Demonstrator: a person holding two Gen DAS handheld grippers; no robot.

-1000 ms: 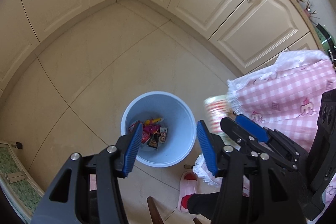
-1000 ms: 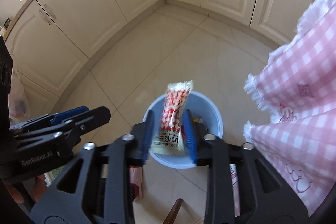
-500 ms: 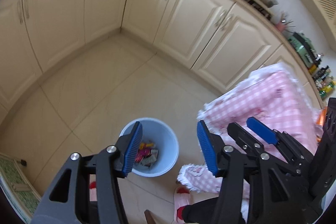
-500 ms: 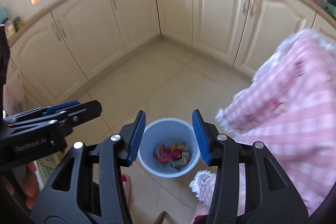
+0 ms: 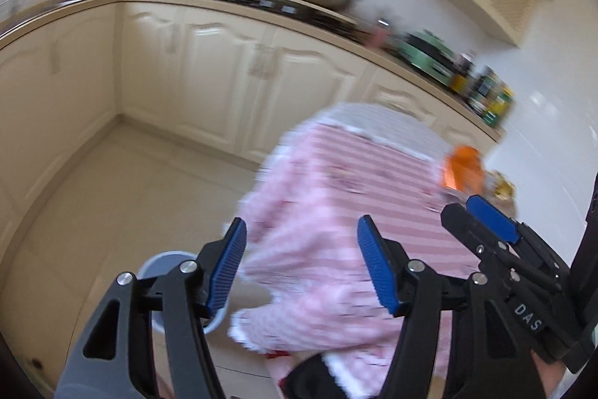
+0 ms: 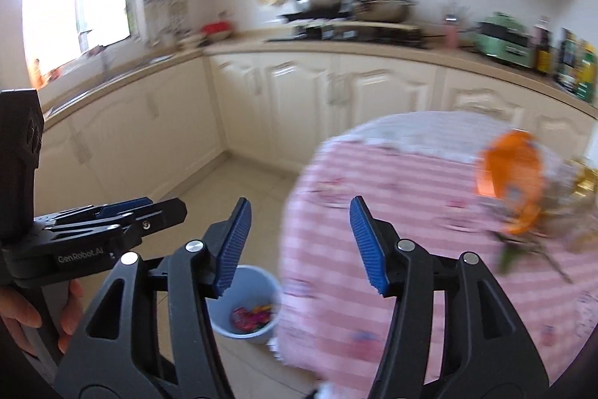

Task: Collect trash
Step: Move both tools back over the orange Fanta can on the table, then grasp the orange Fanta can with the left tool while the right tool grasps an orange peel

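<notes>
"GenRobot.AI" reads on the left gripper (image 6: 164,208) body; "DAS" on the right gripper (image 5: 489,217). Both grippers empty, jaws spread wide, held level above the pink-checked desk (image 6: 429,212) edge. Blue bin (image 6: 248,305) with bright wrappers (image 6: 250,316) stands on bare floor (image 6: 239,182) just beside the desk.

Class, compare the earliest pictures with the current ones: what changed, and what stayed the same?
The right gripper let go of the snack packet and now stands open and empty. Both grippers swung up from the bin toward the pink tablecloth. The left gripper stayed open and empty; the bin stayed on the floor.
</notes>
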